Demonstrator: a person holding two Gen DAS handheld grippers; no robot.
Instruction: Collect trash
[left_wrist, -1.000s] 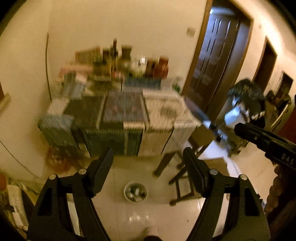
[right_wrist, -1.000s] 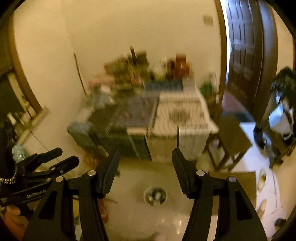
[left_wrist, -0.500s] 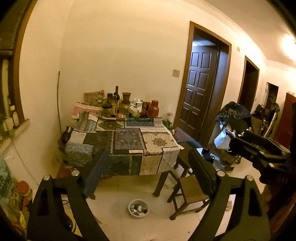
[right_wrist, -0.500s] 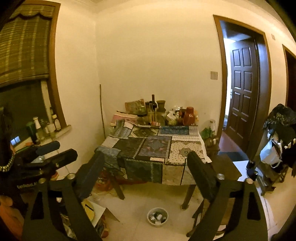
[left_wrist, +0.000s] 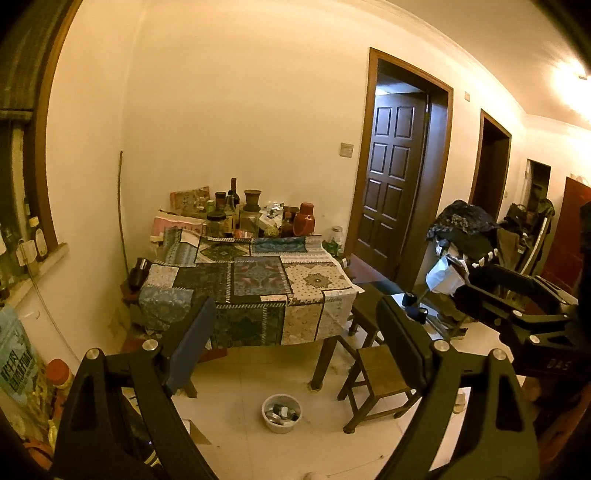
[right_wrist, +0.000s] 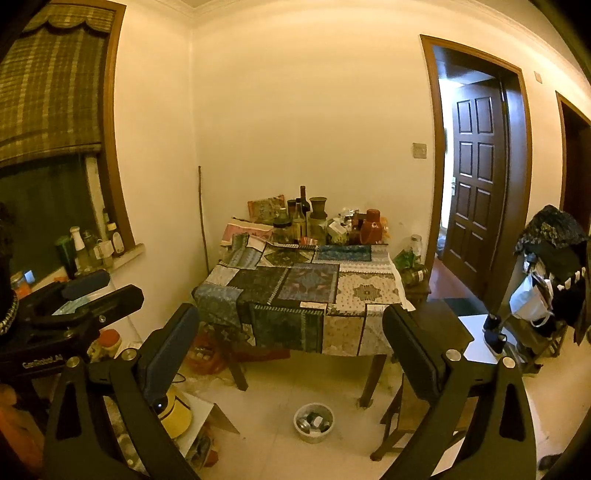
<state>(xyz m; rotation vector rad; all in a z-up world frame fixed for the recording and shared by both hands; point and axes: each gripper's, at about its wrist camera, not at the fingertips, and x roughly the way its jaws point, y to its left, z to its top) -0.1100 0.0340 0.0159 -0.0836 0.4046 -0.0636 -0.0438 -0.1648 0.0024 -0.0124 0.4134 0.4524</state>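
Observation:
A small white bowl (left_wrist: 281, 412) (right_wrist: 314, 422) holding scraps of trash sits on the floor tiles in front of the table. The table (left_wrist: 314, 280) (right_wrist: 365, 291) carries a patchwork cloth, with bottles and jars (left_wrist: 236, 214) (right_wrist: 306, 218) crowded along its back edge by the wall. My left gripper (left_wrist: 295, 302) is open with nothing between its fingers, held well back from the table. My right gripper (right_wrist: 291, 309) is also empty, and its jaws are opening. Each gripper shows in the other's view: the right one (left_wrist: 480, 291) at the right edge, the left one (right_wrist: 107, 290) at the left edge.
A wooden stool (left_wrist: 380, 373) stands at the table's right front corner. A dark door (left_wrist: 391, 177) is ajar behind it, and a rack piled with clothes and bags (left_wrist: 465, 236) stands further right. Bottles line the windowsill (right_wrist: 85, 247); cardboard and a yellow object (right_wrist: 177, 410) lie on the floor at left.
Both grippers have pulled back and risen, so the table and the bowl look smaller and farther off. Both pairs of jaws have spread wider, the right most.

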